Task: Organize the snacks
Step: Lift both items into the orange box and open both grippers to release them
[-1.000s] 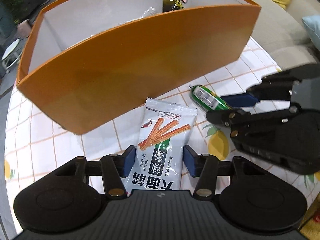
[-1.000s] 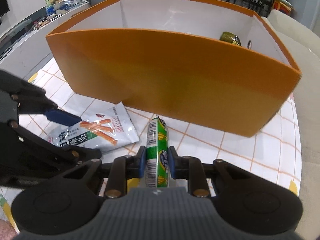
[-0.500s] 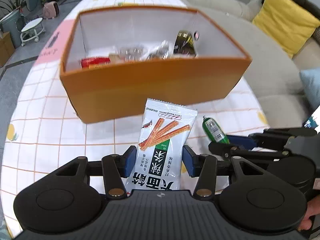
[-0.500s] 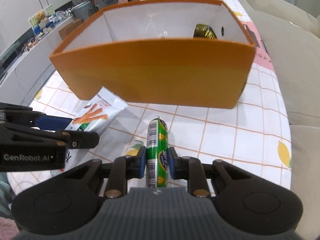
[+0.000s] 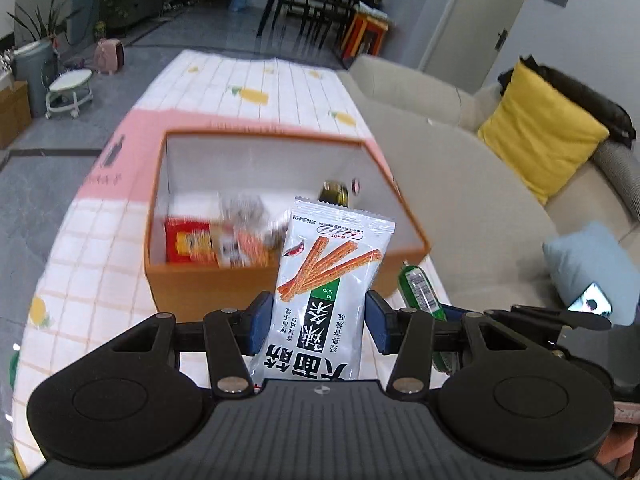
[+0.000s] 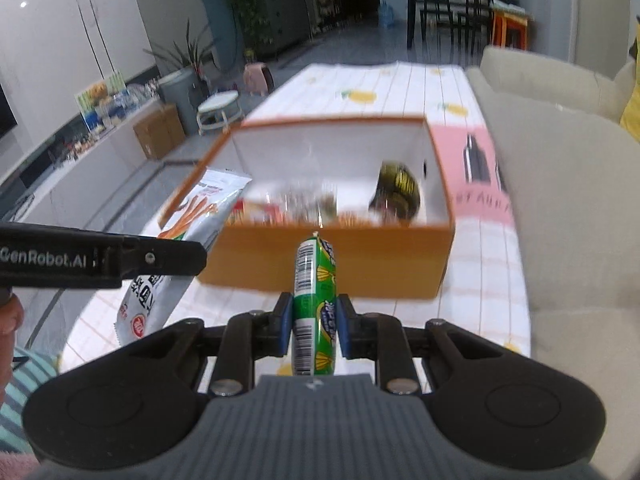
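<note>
Left hand-held gripper [image 5: 319, 322] half-open, clamping light crinkly snack pouch [image 5: 326, 280] at edges. Right hand-held gripper [image 6: 313, 328] pinching slippery sausage stick [image 6: 314, 300] mid-length.

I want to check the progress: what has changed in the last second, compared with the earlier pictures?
Both grippers have risen from the table with their snacks: the left gripper lifted the white snack packet, the right gripper lifted the green sausage. The orange box, earlier seen from the side, is now seen from above, its contents visible. Unchanged: both grips, and the box's place on the table.
</note>
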`<state>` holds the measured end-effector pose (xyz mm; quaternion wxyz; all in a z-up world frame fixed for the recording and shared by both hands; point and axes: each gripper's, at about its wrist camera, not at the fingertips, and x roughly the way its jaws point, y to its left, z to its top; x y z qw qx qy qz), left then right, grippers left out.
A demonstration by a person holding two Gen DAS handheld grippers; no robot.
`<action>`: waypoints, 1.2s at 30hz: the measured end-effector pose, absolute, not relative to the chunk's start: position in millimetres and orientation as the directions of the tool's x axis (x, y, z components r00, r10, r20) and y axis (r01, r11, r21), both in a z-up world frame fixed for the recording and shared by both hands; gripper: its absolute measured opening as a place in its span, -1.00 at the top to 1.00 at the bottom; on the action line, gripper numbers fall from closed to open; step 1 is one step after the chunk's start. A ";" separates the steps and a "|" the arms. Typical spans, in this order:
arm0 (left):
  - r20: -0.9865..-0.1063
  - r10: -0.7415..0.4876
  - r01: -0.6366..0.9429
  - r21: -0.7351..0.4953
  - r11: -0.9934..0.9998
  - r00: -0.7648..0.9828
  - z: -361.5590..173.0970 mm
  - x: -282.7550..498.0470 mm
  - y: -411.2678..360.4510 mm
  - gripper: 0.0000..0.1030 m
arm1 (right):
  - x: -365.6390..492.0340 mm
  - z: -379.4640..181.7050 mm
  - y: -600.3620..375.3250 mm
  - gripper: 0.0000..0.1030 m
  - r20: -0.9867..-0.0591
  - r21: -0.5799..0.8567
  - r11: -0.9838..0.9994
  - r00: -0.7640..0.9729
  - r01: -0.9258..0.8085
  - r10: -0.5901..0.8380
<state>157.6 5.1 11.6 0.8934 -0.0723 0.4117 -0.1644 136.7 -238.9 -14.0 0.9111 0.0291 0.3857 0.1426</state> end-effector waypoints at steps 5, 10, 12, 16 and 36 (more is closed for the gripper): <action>-0.688 -0.347 0.245 -0.246 0.938 0.638 29.1 184.2 -1.1 -0.09 | 157.3 14.0 -239.6 0.62 -0.657 0.132 0.957 0.700 -0.258 0.279; -0.694 -0.332 0.253 -0.219 0.943 0.639 37.7 208.4 -9.3 -0.09 | 187.7 26.9 -237.4 0.62 -0.644 0.100 0.957 0.715 -0.274 0.272; -0.700 -0.338 0.255 -0.225 0.940 0.629 35.0 222.3 -10.0 -0.09 | 201.0 27.0 -236.2 0.62 -0.651 0.085 0.956 0.712 -0.280 0.266; -0.725 -0.321 0.237 -0.219 0.946 0.610 23.4 250.4 -11.8 -0.09 | 234.2 19.0 -237.3 0.62 -0.684 0.097 0.950 0.674 -0.296 0.279; -0.866 -0.154 0.207 -0.060 0.976 0.475 -66.6 337.8 -28.1 -0.09 | 353.4 -74.5 -213.3 0.63 -0.842 -0.016 0.962 0.523 -0.272 0.134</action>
